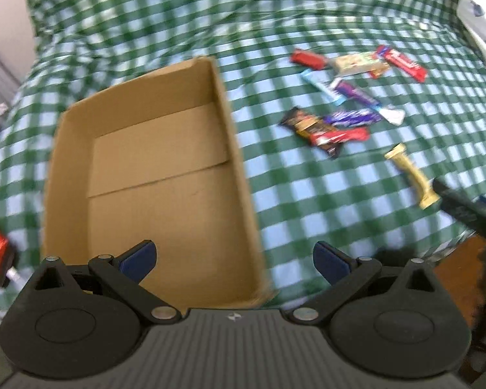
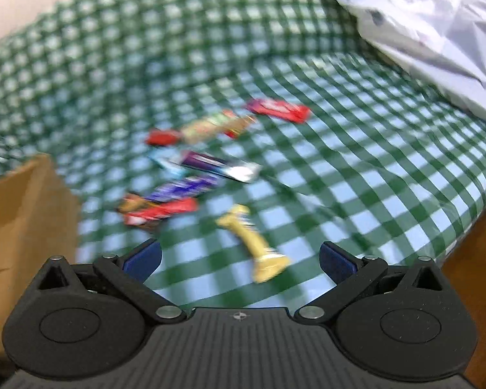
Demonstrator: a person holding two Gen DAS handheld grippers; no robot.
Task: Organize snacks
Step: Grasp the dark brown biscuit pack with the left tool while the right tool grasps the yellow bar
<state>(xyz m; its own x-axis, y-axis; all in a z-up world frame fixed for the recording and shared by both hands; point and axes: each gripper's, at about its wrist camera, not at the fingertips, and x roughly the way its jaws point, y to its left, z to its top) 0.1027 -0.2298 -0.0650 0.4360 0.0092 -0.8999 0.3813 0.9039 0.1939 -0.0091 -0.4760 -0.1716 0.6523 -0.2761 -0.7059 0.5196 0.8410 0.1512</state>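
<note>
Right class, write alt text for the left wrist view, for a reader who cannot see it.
An open left gripper hovers over an empty cardboard box on a green checked cloth. Wrapped snack bars lie scattered to the box's right, a gold one nearest.

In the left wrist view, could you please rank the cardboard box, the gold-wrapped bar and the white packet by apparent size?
1. cardboard box, by far the largest.
2. gold-wrapped bar.
3. white packet, though it lies farther from the camera, so this is unsure.
</note>
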